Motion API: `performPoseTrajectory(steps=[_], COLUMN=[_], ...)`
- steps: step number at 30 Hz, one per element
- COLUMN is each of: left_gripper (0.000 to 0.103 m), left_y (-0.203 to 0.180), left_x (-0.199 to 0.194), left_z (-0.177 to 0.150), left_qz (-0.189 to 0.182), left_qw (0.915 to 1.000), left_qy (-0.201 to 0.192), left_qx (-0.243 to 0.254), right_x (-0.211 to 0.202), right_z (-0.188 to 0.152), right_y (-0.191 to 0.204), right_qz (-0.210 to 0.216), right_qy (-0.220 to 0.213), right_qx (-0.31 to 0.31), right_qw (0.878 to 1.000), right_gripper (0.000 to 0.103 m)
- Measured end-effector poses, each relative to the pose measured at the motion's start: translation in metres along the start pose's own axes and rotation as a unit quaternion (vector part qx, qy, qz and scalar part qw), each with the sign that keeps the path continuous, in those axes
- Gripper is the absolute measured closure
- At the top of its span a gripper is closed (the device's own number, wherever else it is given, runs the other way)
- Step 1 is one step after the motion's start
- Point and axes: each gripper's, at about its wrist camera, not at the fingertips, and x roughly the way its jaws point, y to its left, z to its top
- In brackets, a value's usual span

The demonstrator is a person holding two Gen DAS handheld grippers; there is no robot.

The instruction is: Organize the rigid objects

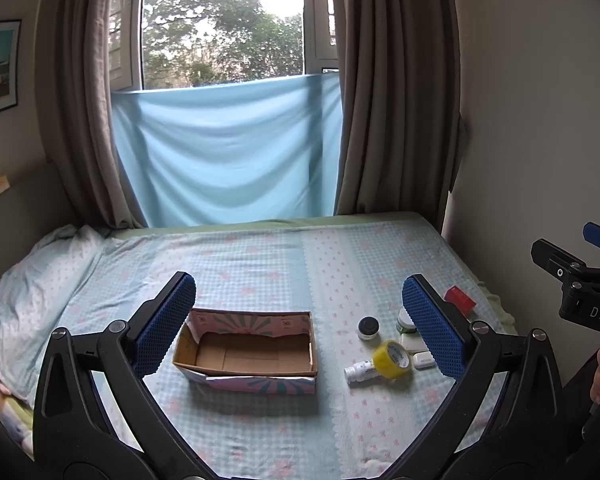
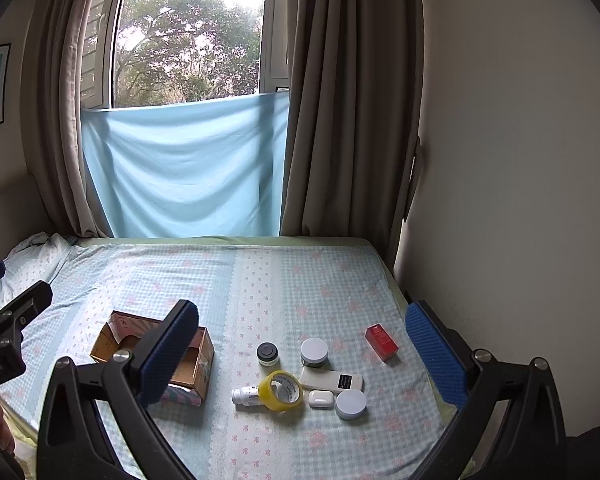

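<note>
An open, empty cardboard box (image 1: 252, 350) (image 2: 198, 364) lies on the bed. To its right lies a cluster: a yellow tape roll (image 2: 281, 391) (image 1: 392, 358), a white bottle (image 2: 245, 396) on its side, a black-lidded jar (image 2: 268, 353), a white-lidded jar (image 2: 314, 352), a white remote (image 2: 331, 380), a white earbud case (image 2: 321, 398), a round pale-blue tin (image 2: 351, 404) and a red box (image 2: 381, 343). My left gripper (image 1: 298, 330) is open and empty, above the box. My right gripper (image 2: 302, 354) is open and empty, above the cluster.
The bed (image 2: 300, 280) has a blue patterned sheet and a pillow (image 1: 40, 280) at the left. Curtains and a window with a blue cloth (image 1: 228, 152) stand behind it. A wall (image 2: 500, 160) runs along the bed's right edge.
</note>
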Motion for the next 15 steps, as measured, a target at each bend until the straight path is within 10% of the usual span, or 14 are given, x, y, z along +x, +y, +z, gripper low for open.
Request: performPoseTrajectory(steps=[15], left_gripper=[0.000], left_y=[0.004], left_x=[0.023], left_z=[-0.003], left_qz=[-0.035], left_qw=[0.9981], left_qy=[0.020], left_qx=[0.047], right_x=[0.008], right_z=[0.002], right_y=[0.008], right_qz=[-0.003], right_qy=[-0.001], right_qx=[0.011], right_qw=[1.000], right_gripper=[0.000])
